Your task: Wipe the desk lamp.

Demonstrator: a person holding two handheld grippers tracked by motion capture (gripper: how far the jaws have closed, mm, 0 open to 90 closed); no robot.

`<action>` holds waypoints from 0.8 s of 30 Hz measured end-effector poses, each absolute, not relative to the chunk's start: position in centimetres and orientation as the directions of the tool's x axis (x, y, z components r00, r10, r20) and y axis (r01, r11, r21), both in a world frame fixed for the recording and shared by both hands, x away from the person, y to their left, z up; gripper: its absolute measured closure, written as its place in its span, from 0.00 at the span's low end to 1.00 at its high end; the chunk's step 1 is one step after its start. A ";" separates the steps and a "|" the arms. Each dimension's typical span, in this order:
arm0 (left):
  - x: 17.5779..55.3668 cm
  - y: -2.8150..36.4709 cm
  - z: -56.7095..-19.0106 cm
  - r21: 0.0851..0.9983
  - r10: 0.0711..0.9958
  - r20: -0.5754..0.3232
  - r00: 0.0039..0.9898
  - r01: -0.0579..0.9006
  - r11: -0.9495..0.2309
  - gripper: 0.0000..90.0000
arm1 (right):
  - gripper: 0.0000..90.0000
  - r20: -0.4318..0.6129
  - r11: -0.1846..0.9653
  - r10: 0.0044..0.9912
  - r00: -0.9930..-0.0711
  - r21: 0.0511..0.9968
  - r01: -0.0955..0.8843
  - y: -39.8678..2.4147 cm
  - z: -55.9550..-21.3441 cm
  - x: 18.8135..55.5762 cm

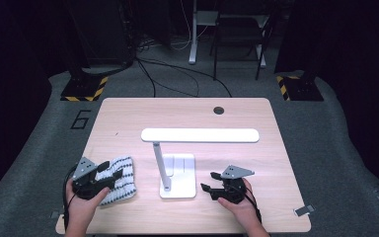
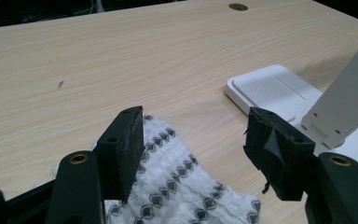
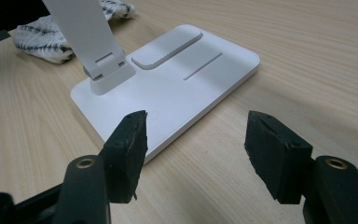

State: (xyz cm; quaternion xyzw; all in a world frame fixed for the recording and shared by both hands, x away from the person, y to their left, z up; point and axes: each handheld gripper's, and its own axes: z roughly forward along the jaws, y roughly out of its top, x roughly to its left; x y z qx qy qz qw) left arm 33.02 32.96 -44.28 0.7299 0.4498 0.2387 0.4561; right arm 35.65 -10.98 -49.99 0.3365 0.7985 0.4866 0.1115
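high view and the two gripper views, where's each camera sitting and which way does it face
High view: above the person's side, looking forward and down on the table; both hands show, with the left gripper and right gripper.
Left gripper view: rides the left gripper, looking past its open jaws at the patterned cloth and beyond.
Right gripper view: rides the right gripper, looking past its open jaws at the lamp base.
Shared: all three show the white desk lamp and the cloth.

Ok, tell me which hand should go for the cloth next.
Left. The left gripper hangs right over the patterned cloth, jaws open above it. The right gripper sits across the lamp base, pointing at its corner, apart from the cloth.
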 end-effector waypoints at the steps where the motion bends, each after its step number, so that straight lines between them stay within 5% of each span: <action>1: 33.0 32.9 -44.1 0.881 0.870 -0.058 0.489 0.435 -0.186 0.41 | 0.43 0.141 0.308 0.642 -0.754 0.853 0.422 -11.1 -50.0 35.7; 24: 31.8 29.2 -44.3 0.876 0.785 -0.038 0.619 0.398 -0.272 0.41 | 0.43 0.152 0.219 0.723 -0.674 0.875 0.432 -15.2 -49.0 35.1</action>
